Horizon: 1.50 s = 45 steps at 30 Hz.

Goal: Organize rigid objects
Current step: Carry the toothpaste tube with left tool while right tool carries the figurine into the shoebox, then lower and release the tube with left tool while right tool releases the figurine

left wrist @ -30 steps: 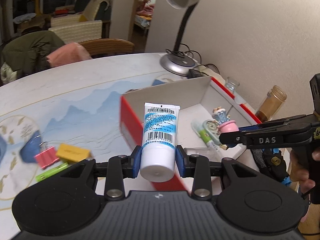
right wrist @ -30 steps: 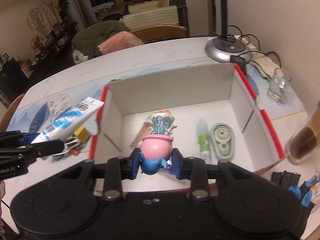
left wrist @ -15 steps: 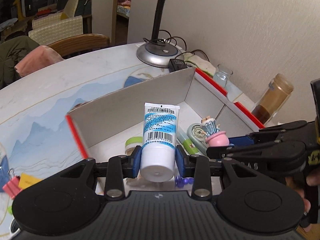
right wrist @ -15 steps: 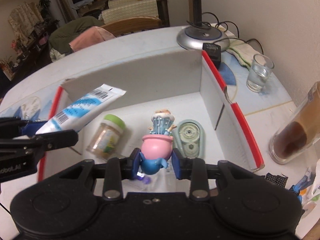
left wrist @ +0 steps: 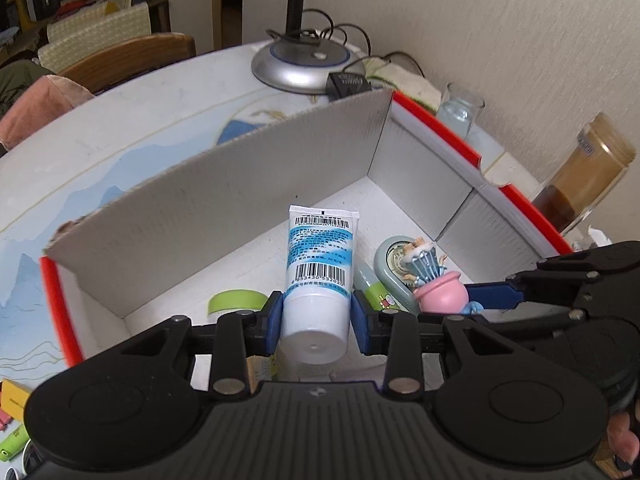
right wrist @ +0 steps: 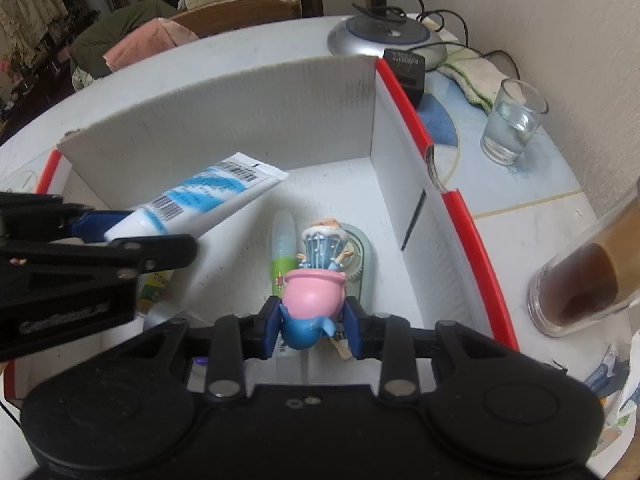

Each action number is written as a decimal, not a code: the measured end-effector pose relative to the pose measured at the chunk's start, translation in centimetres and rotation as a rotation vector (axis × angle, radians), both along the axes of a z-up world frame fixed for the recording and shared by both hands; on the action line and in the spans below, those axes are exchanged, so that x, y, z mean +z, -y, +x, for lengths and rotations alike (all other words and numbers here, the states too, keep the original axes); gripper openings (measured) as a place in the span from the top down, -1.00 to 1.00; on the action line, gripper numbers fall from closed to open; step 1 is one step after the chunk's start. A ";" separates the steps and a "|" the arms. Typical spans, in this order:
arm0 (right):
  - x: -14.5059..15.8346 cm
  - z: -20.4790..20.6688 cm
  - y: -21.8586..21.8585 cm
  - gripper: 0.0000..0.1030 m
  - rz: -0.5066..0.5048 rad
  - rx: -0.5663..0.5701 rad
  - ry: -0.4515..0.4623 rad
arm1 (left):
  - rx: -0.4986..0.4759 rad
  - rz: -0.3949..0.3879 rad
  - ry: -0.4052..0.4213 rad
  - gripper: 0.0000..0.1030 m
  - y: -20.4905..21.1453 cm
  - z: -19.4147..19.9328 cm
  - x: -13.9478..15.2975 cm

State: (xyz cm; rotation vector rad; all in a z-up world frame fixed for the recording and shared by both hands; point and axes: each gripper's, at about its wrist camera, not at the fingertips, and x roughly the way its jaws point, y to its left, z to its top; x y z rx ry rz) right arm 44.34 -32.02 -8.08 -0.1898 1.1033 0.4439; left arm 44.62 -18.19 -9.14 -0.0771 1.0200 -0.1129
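- White squeeze tube with blue bands and black barcodes (left wrist: 318, 280): clamped at its cap end between the blue pads of the left gripper (left wrist: 317, 316), jaws narrowed onto it; crimped end pointing away, held above the floor of the box.
- Small figurine with a pink pot body, blue base and pale blue ribbed top (right wrist: 314, 296): pinched by its lower part in the right gripper (right wrist: 312, 330), jaws closed snugly on it; held over the box interior, just beside the tube.
- White corrugated cardboard box with red-edged rims (left wrist: 224, 200): open on top, standing on the table; both grippers point down into it.
- Items lying on the box floor: a pale grey-green oval tape dispenser (left wrist: 394, 264) beneath the figurine; a slim green and white tube (right wrist: 282, 248) lying alongside it; a small jar with a lime green lid (left wrist: 236, 300) under the left gripper, mostly hidden.
- White round table with blue mountain artwork (left wrist: 100, 168): carries the box.
- Near the box's far corner: a silver lamp base with black stem (right wrist: 386, 40) and a black power adapter (right wrist: 404, 66).
- Right of the box: a clear drinking glass with water (right wrist: 512, 124) and a tall glass jar with brown contents (right wrist: 580, 284).
- Lower left edge of the left wrist view: a yellow block (left wrist: 14, 398) and a green marker (left wrist: 12, 444), only partly seen.
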 end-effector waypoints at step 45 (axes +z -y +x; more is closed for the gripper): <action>0.3 -0.9 -0.1 0.05 0.010 0.051 -0.027 | 0.033 0.019 -0.181 0.23 1.0 1.5 -1.9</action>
